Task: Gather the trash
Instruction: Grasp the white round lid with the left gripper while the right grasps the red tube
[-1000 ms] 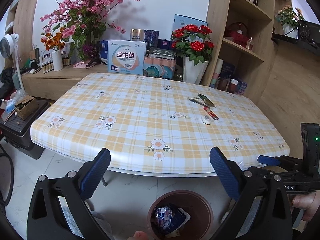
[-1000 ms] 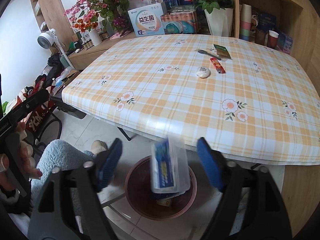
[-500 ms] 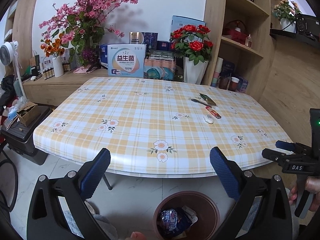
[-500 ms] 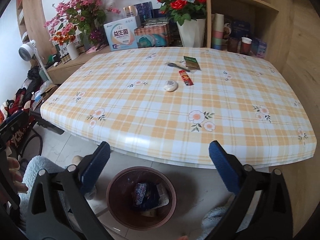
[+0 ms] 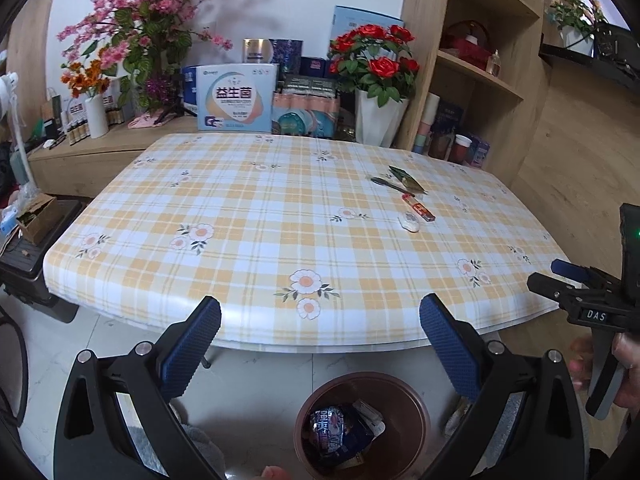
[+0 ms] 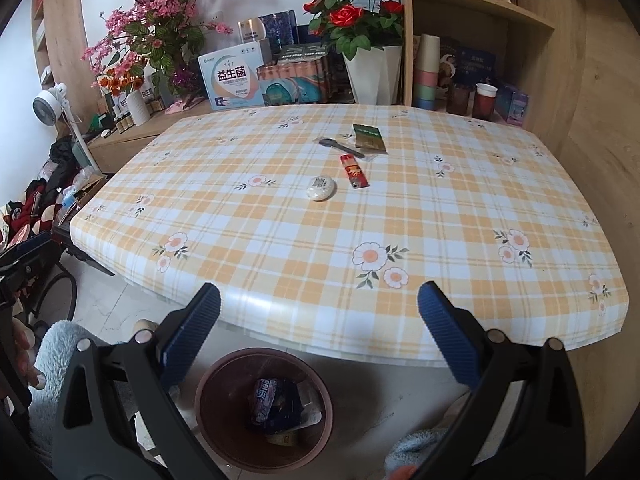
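On the checked tablecloth (image 6: 420,216) lie a white round wrapper (image 6: 321,188), a red packet (image 6: 354,171), a green packet (image 6: 369,137) and a dark utensil (image 6: 341,147); they also show in the left wrist view, with the white wrapper (image 5: 409,221) and red packet (image 5: 418,208). A brown bin (image 6: 264,408) with wrappers inside stands on the floor below the table's front edge, also in the left wrist view (image 5: 362,424). My right gripper (image 6: 319,336) is open and empty above the bin. My left gripper (image 5: 320,344) is open and empty beside it.
Flower vases (image 6: 374,74), boxes (image 6: 232,82) and cups (image 6: 426,76) line the far side and shelf. A fan (image 6: 50,106) and clutter stand at left. The right gripper's body shows at the right edge of the left wrist view (image 5: 592,308).
The blue-white wrapper that was falling between my right fingers one second ago has dropped into the bin. Both grippers have risen and tilted up towards the table.
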The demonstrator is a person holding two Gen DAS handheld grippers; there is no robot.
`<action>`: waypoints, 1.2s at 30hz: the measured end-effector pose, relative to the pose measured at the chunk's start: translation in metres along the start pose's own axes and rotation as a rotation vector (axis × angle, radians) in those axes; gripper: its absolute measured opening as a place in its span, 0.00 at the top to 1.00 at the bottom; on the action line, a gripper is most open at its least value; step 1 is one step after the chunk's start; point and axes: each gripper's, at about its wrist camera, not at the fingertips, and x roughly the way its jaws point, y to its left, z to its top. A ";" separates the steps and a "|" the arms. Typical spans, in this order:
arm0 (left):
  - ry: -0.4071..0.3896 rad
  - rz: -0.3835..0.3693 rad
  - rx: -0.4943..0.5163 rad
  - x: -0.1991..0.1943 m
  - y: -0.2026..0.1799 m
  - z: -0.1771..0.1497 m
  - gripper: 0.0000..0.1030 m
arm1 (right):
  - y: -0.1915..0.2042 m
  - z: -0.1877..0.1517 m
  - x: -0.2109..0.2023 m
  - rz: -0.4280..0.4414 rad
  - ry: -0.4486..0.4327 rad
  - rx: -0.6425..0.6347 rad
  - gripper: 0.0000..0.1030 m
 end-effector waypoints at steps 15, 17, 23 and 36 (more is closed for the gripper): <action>0.140 -0.104 0.167 0.142 -0.076 0.072 0.38 | -0.055 0.039 0.057 -0.039 0.040 -0.004 0.05; 0.188 -0.132 0.177 0.174 -0.090 0.078 0.42 | -0.065 0.043 0.067 -0.051 0.045 0.010 0.05; 0.286 -0.148 0.249 0.248 -0.127 0.086 0.47 | -0.099 0.054 0.098 -0.064 0.081 0.082 0.06; 0.382 -0.061 0.209 0.320 -0.155 0.091 0.52 | -0.129 0.074 0.130 -0.073 0.091 0.094 0.07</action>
